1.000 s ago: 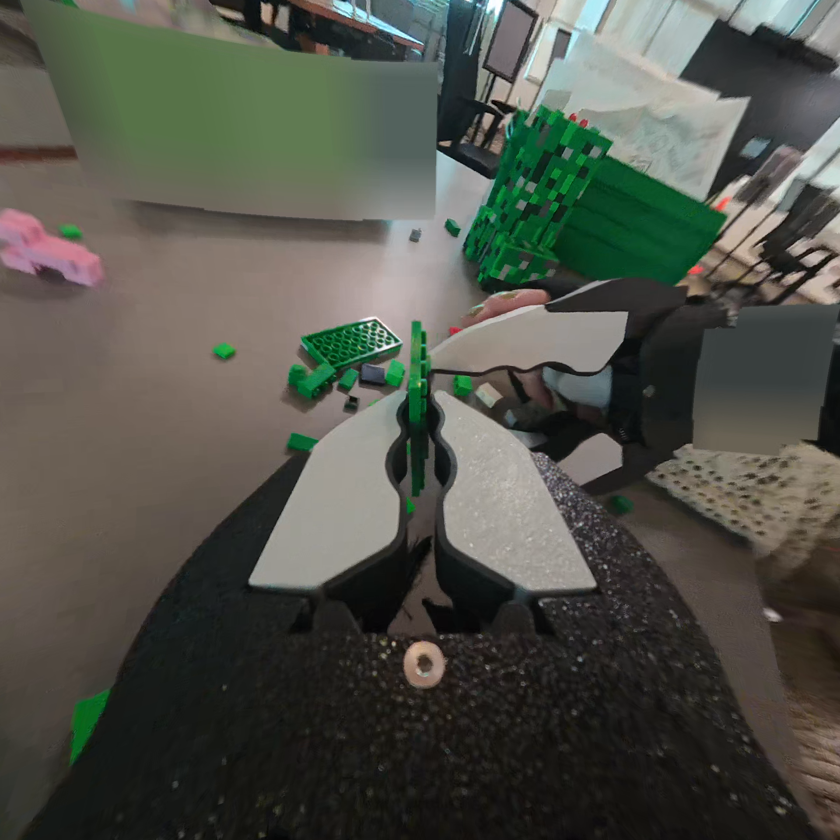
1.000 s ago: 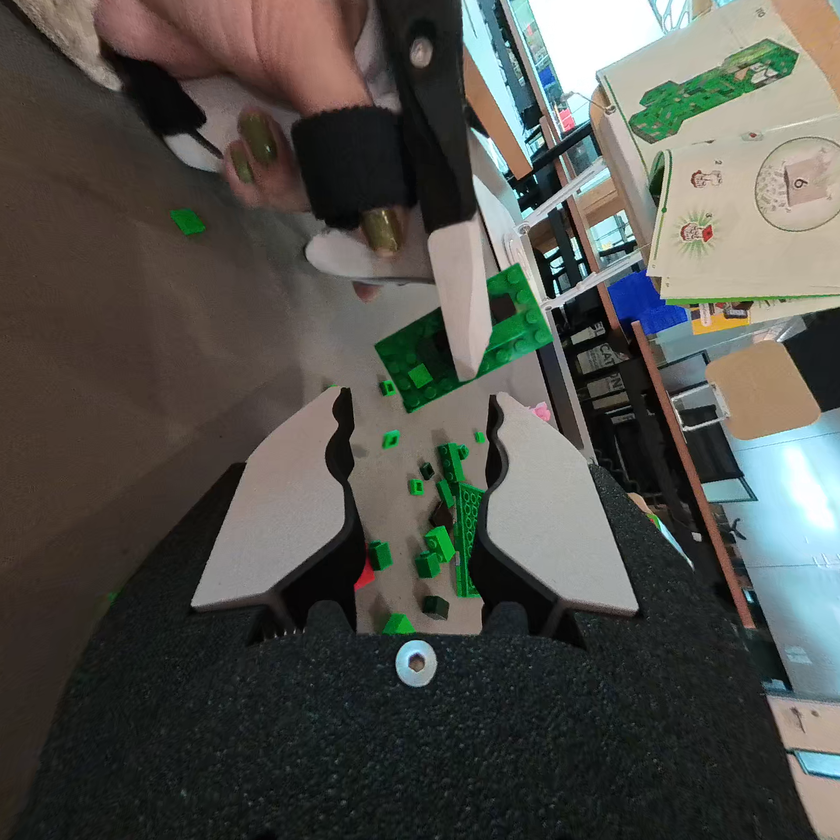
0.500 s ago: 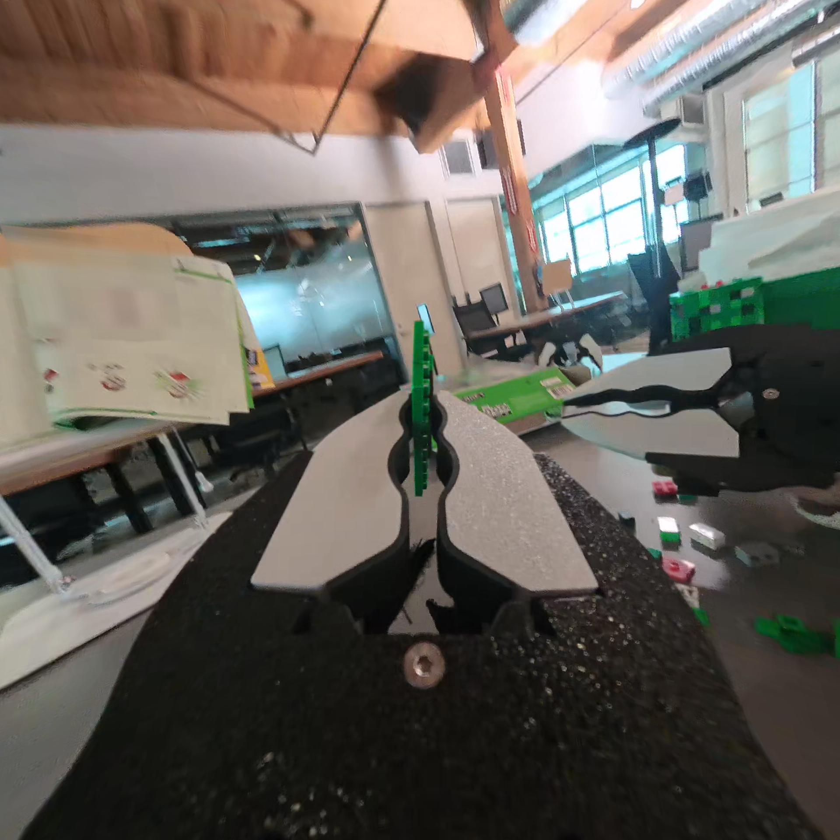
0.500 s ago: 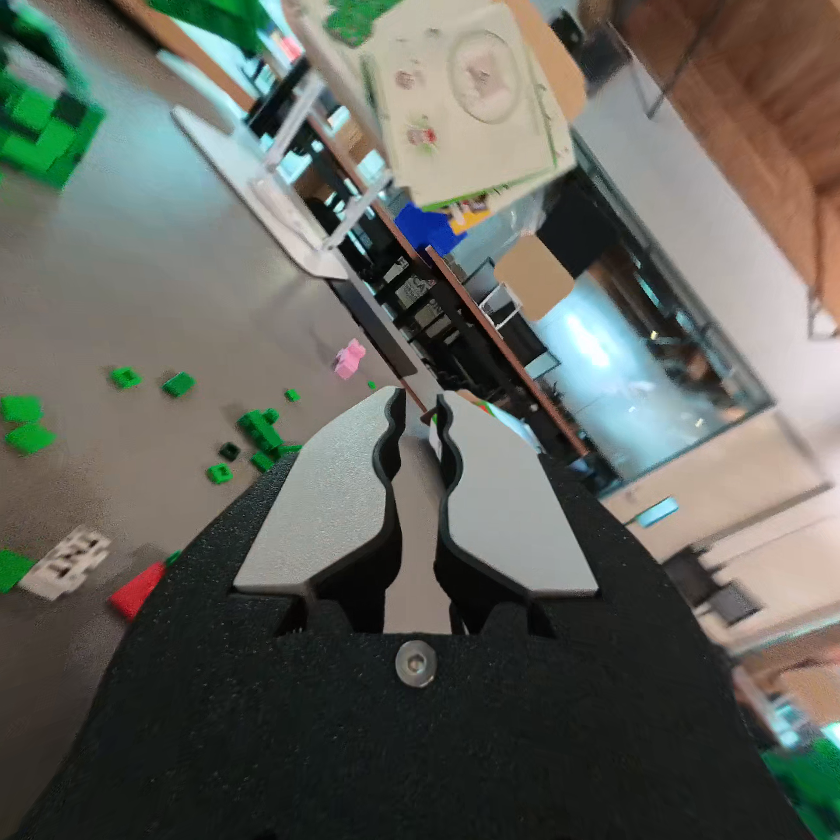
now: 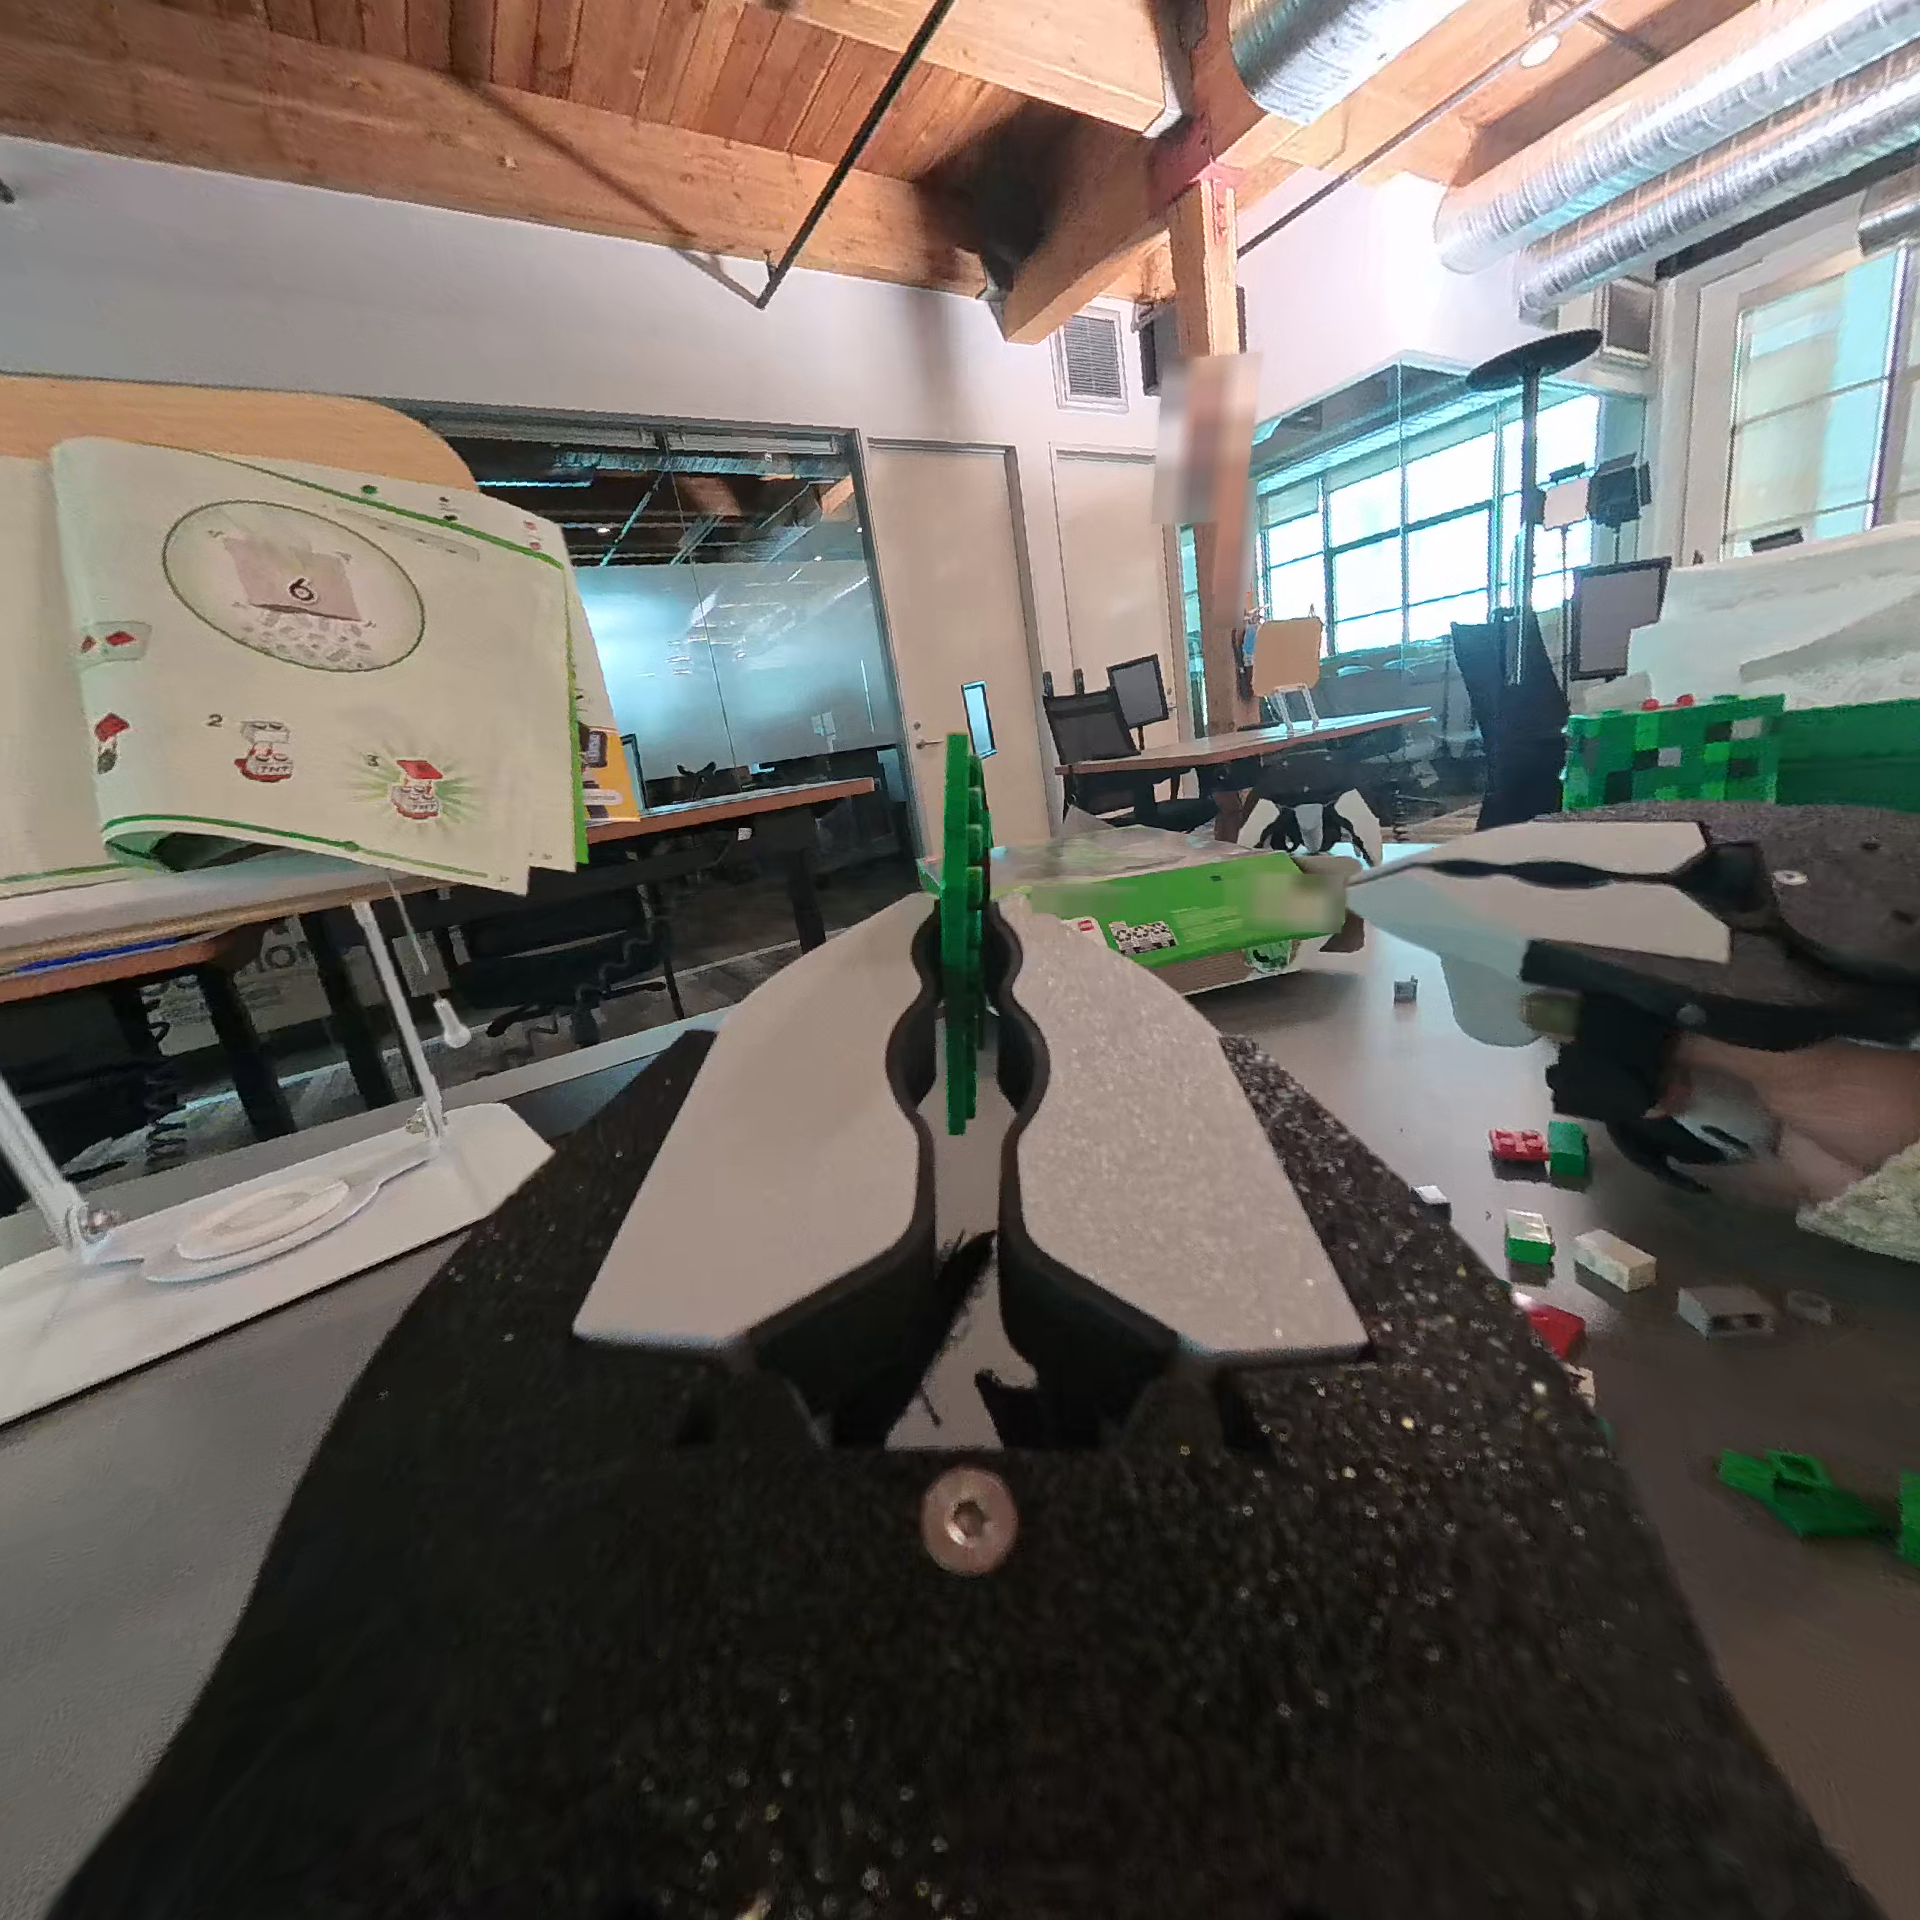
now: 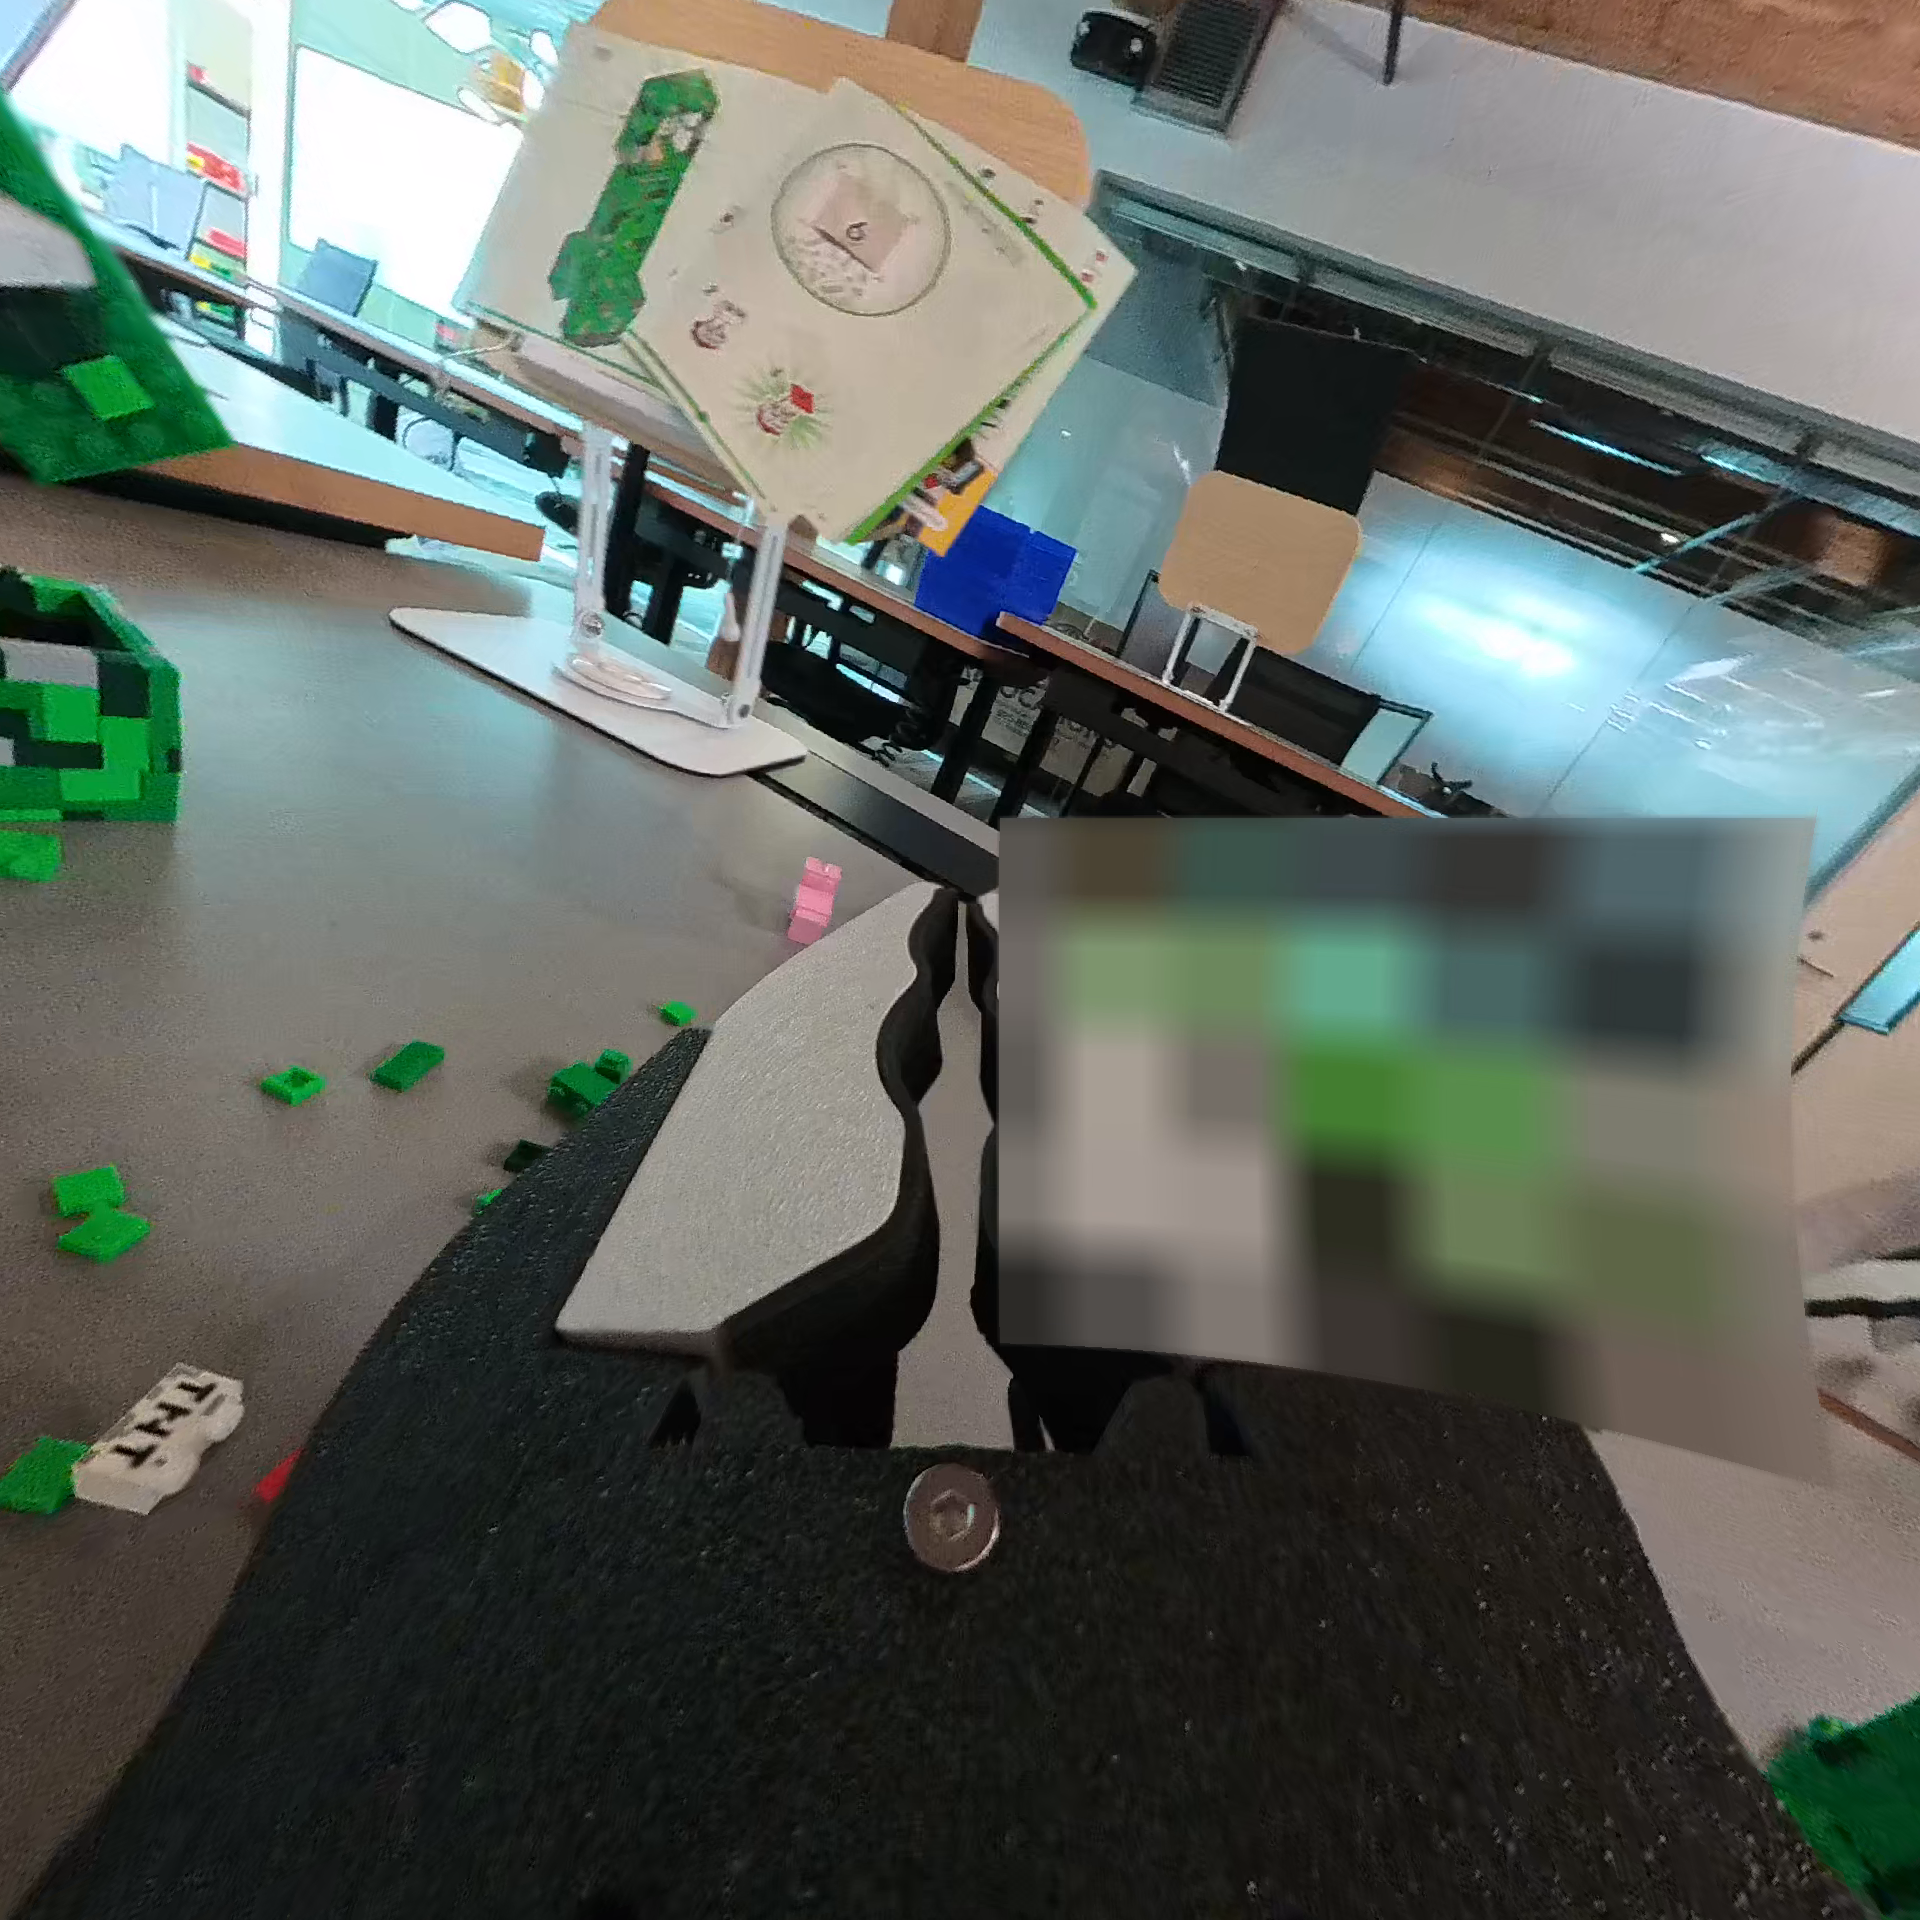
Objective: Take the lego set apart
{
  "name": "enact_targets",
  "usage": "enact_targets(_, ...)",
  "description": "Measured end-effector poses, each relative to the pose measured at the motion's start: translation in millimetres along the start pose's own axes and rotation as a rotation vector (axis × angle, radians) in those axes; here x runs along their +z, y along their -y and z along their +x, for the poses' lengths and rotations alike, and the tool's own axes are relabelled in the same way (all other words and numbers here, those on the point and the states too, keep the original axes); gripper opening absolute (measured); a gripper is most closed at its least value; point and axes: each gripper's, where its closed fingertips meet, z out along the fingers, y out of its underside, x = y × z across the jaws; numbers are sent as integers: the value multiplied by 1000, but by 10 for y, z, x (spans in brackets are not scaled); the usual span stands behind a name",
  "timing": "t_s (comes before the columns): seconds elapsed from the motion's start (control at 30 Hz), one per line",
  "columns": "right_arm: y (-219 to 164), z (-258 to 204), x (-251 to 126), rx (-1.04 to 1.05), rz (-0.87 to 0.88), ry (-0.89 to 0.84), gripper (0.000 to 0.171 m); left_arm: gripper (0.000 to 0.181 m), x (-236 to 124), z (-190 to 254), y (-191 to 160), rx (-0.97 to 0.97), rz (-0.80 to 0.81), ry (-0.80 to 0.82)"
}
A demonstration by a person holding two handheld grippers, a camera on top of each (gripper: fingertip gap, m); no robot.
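My left gripper (image 5: pixel 964 920) is shut on a thin green lego plate (image 5: pixel 961 831). The plate stands edge-on and upright between the pads and sticks out past the tips, lifted above the grey table (image 5: pixel 208 1558). My right gripper (image 6: pixel 956 902) is shut, and a mosaic patch hides most of its right finger. It also shows in the left wrist view (image 5: pixel 1361 878) at the right, to the right of the plate and apart from it, with nothing showing between its fingers. The green block model (image 6: pixel 73 717) stands at the table's left in the right wrist view.
Loose green, red and grey pieces (image 5: pixel 1538 1143) lie on the table at the right, with more green ones (image 6: pixel 405 1065) at the left. A pink figure (image 6: pixel 814 899), a white printed brick (image 6: pixel 161 1439), an instruction booklet on a white stand (image 5: pixel 312 675) and a green box (image 5: pixel 1195 914) stand around. My hands' fingertips stand some 15 cm from each other. About 15 cm separates my right fingertips from the white printed brick (image 6: pixel 161 1439).
My right gripper went from wide open by the plate to shut and drew away from it. Both views swung up from the table. My left gripper kept hold of the plate.
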Motion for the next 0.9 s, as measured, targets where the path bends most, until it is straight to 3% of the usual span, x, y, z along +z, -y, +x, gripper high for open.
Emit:
enact_targets(0.2,23,-185,3,-91,10,66,0,5,-8,-61,3,30,-7,42)
enact_targets(0.37,7,-228,5,-102,6,88,0,5,-28,62,128,432,29,103)
enact_targets(0.47,3,-217,1,-94,6,86,0,5,-76,426,267,658,127,20)
enact_targets(0.53,0,-208,-2,-89,6,84,0,5,-153,747,346,682,216,-112)
enact_targets(0.63,-5,-195,-3,-82,6,81,0,5,-369,1212,502,523,314,-424)
enact_targets(0.73,-20,-184,1,-76,1,78,0,5,-608,1380,800,166,387,-724)
enact_targets(0.83,-23,-175,2,-68,1,77,0,5,-748,1308,966,-57,444,-895)
enact_targets(0.9,-24,-178,3,-68,3,80,0,5,-779,1253,1023,-129,466,-921)
